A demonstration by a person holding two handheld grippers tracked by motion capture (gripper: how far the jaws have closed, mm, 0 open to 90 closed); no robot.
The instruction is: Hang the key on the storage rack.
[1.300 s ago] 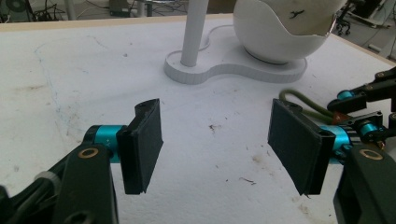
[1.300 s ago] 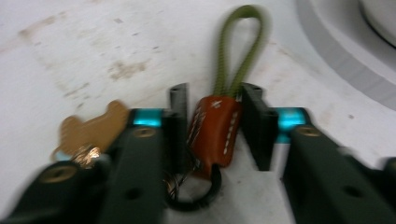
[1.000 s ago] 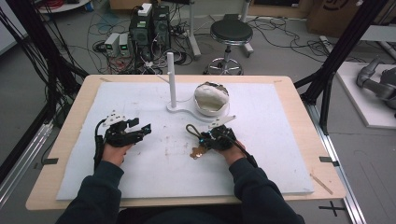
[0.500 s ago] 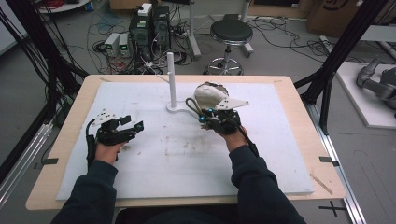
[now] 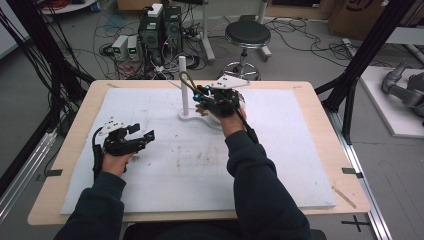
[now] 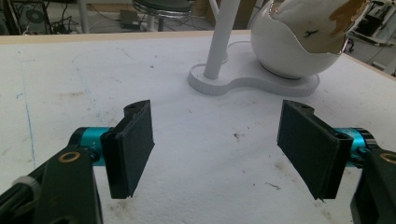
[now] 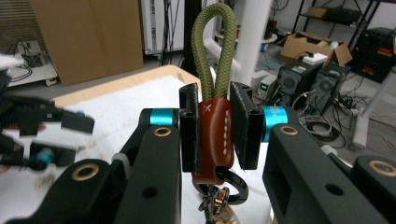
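The bowl (image 6: 299, 42), perhaps chipped, is cut off by the top edge.

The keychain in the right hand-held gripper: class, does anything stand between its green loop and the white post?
Nothing visible does. The right hand-held gripper clamps the keychain by its brown leather sleeve, green loop up. In the high view the loop sits beside the post, near its top, with open air between.

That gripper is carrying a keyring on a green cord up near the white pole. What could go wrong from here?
1. The right gripper pinches only the brown leather tab; the keyring could slip or swing.
2. The green cord loop is narrow, so it might miss the white post or knock its stand over.
3. The white bowl sits on the same base, close enough for the hand to bump it.
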